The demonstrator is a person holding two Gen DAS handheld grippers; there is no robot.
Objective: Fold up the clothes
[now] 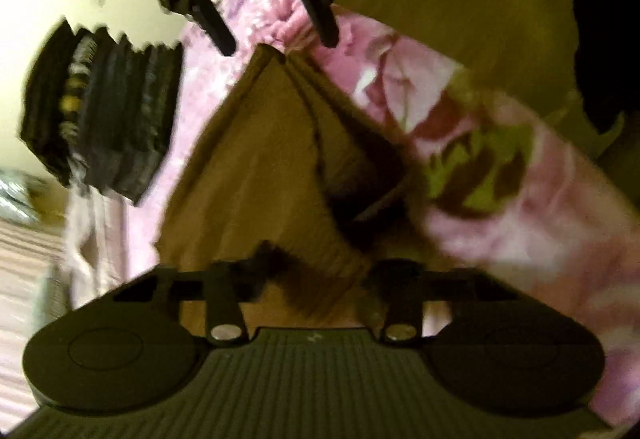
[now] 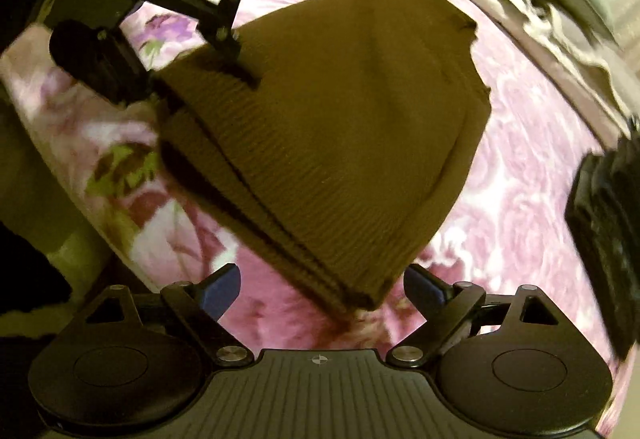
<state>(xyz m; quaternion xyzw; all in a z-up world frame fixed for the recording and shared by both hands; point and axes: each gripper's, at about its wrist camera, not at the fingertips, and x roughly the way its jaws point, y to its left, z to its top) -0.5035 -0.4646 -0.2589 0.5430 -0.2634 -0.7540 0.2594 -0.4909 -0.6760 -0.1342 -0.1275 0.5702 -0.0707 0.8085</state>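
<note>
The left tool (image 2: 196,79) is clamped on one edge of the brown knit (image 2: 340,127). The right tool (image 2: 320,291) stands wide open, holding nothing, with the knit's near corner between its fingers. The knit lies doubled in several layers on the floral bed (image 2: 520,167), lifted at the left tool's edge. A dark folded stack (image 2: 608,239) sits beyond the knit, well apart. As I judge it, a fold is in hand: whether that edge is going over or coming down, blur hides. Next calls for keeping the layers aligned.
</note>
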